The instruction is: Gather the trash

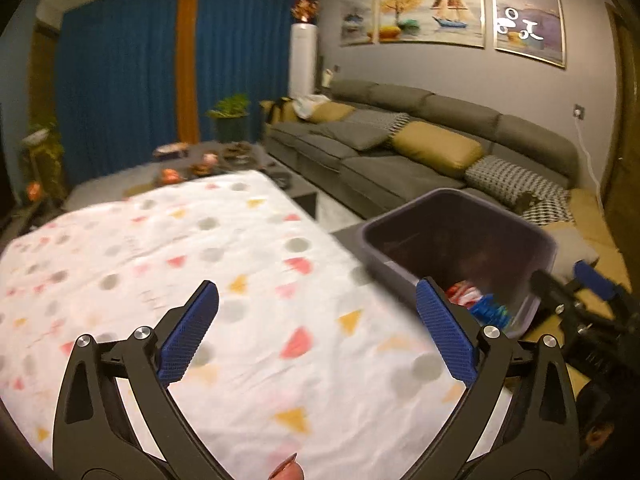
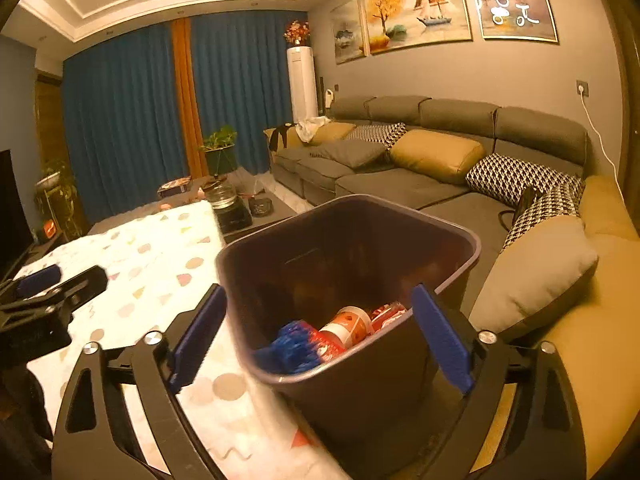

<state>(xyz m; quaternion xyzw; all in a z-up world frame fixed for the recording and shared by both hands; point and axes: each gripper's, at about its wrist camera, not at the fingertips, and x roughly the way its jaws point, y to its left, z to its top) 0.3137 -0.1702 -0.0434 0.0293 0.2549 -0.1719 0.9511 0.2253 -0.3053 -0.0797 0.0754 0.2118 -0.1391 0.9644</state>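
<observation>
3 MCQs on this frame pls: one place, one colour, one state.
1. Where is the bin relative to the patterned tablecloth?
A. Centred on it
B. Beside its edge, toward the sofa
C. Under it

2. Colour of the pads on the right gripper?
A. Blue
B. Green
C. White

3. State of the left gripper?
A. Shut on a can
B. Shut, empty
C. Open, empty

Key: 1 B, the bin stands at the cloth's edge on the sofa side. 2 A, both pads look blue. 3 C, only cloth shows between the spread fingers.
</observation>
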